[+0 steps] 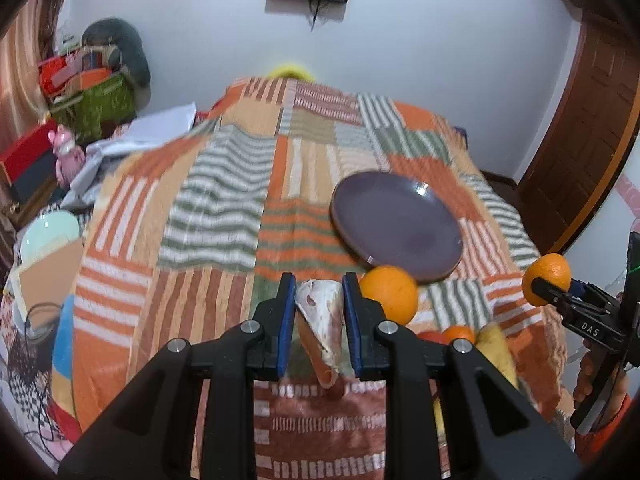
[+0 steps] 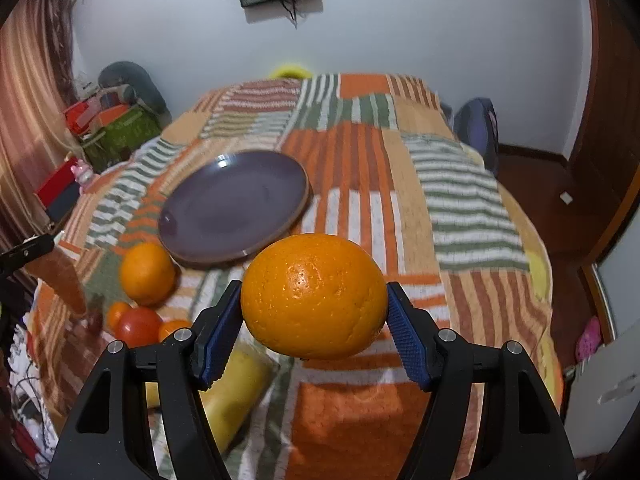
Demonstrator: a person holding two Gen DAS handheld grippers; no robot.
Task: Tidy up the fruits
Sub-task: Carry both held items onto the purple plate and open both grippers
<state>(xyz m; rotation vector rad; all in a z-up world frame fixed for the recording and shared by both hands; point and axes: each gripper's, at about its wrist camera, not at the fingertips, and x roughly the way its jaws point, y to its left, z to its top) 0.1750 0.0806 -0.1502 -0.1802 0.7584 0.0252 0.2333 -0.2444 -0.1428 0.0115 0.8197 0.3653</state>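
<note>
My left gripper [image 1: 319, 308] is shut on a papaya slice [image 1: 322, 318], pale flesh up and orange skin below, held above the striped bedcover. My right gripper [image 2: 314, 320] is shut on a large orange [image 2: 314, 296], lifted above the bed; it also shows at the right edge of the left wrist view [image 1: 547, 278]. A purple plate [image 2: 234, 208] lies on the bed, also seen in the left wrist view [image 1: 396, 226]. A second orange [image 2: 147, 274] rests by the plate's near rim. A tomato [image 2: 138, 326], small tangerines [image 2: 116, 314] and a yellow fruit [image 2: 236, 392] lie near it.
The bed is covered with an orange, green and white patchwork cover [image 1: 224, 184]. Boxes and bags [image 1: 92, 92] are stacked at the far left wall. A wooden door [image 1: 592, 120] stands at the right. A dark bag [image 2: 480, 132] sits beside the bed's far right corner.
</note>
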